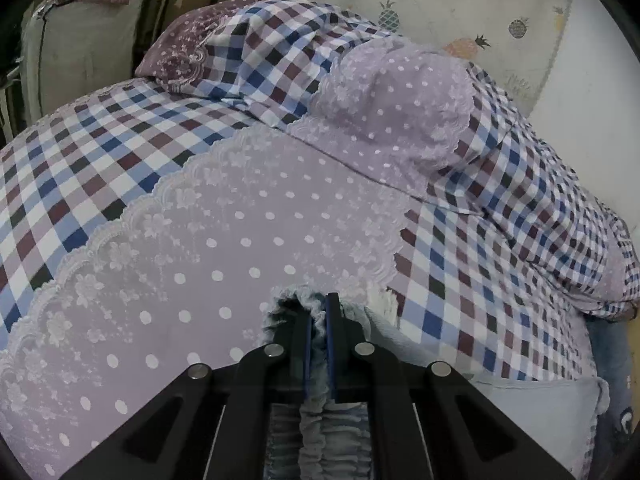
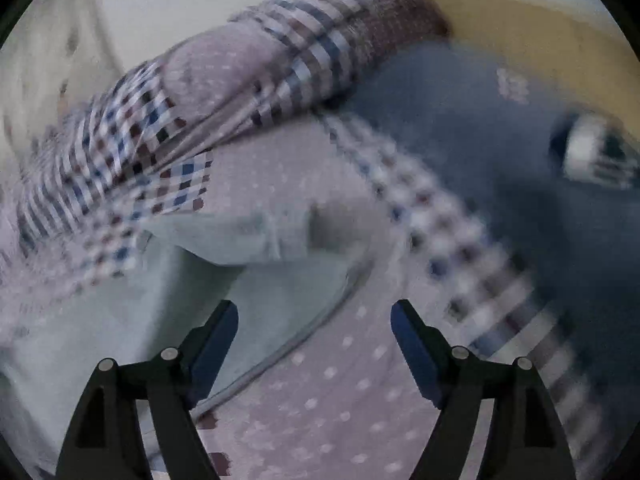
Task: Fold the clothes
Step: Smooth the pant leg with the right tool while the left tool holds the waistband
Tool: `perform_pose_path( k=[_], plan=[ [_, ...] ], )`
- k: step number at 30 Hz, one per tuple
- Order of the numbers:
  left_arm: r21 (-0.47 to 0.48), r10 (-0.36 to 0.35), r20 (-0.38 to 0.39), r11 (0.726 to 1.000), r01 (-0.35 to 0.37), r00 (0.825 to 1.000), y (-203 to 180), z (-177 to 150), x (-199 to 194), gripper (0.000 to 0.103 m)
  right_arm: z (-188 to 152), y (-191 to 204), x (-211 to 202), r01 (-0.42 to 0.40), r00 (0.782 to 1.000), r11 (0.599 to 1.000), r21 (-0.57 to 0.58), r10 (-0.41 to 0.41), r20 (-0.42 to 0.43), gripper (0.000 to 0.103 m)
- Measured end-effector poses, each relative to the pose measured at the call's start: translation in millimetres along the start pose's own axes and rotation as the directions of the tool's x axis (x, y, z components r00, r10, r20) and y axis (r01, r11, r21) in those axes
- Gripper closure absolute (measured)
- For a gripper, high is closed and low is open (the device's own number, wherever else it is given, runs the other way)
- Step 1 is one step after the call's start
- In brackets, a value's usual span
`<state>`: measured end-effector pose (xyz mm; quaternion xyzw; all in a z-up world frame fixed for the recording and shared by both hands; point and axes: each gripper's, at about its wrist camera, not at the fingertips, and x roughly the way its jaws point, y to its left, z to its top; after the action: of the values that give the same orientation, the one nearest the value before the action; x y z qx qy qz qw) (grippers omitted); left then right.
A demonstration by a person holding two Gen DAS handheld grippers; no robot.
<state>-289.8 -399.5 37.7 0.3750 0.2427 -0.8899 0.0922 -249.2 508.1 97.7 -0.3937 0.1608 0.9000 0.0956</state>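
Between the blue pads of the left gripper (image 1: 319,320), a gathered, ruffled band of pale blue-grey denim-like cloth (image 1: 318,432) is pinched, the jaws being closed tightly on it. The band is seen running back between the black fingers toward the camera, with a frayed edge at the fingertips. Just beyond the fingertips a lilac bedspread (image 1: 224,248) with white polka dots and a scalloped lace border is spread out, and a checked panel (image 1: 80,168) in blue, maroon and white is joined to it on both sides. To the right of the gripper a pale grey-blue garment (image 1: 532,412) is laid flat on the bed. Farther away two pillows are set side by side: a lilac dotted pillow (image 1: 400,108) and a checked pillow (image 1: 264,48) with a maroon end. A wall covering printed with pineapples (image 1: 460,8) is seen behind them, and a grey cushion (image 1: 80,40) at the far left.

In the right wrist view, which is blurred, the right gripper (image 2: 314,320) is held with its jaws wide apart and nothing between them. Beneath it the edge of the pale garment (image 2: 120,320) lies on the lilac dotted cover (image 2: 340,392). Beyond it a checked roll of bedding (image 2: 200,112) is seen, and a dark blue surface (image 2: 480,160) to the right, whose nature cannot be told.
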Motion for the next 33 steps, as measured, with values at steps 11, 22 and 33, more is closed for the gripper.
perform_pose_path(
  k=[11,22,33],
  plan=[
    [0.034,0.039,-0.01,0.999,-0.039,0.999,-1,-4,6,0.097,-12,-15,79,0.003,1.0,0.991,0.136,-0.002,-0.002,0.099],
    [0.029,0.038,0.005,0.999,-0.038,0.999,-4,-8,10,0.097,-62,-89,7,0.202,0.965,0.965,0.169,-0.166,-0.205,0.092],
    [0.013,-0.066,-0.141,0.998,0.069,0.988,2,-12,-12,0.029,-94,-96,-106,0.08,0.997,0.983,0.164,-0.08,-0.004,0.058]
  ],
)
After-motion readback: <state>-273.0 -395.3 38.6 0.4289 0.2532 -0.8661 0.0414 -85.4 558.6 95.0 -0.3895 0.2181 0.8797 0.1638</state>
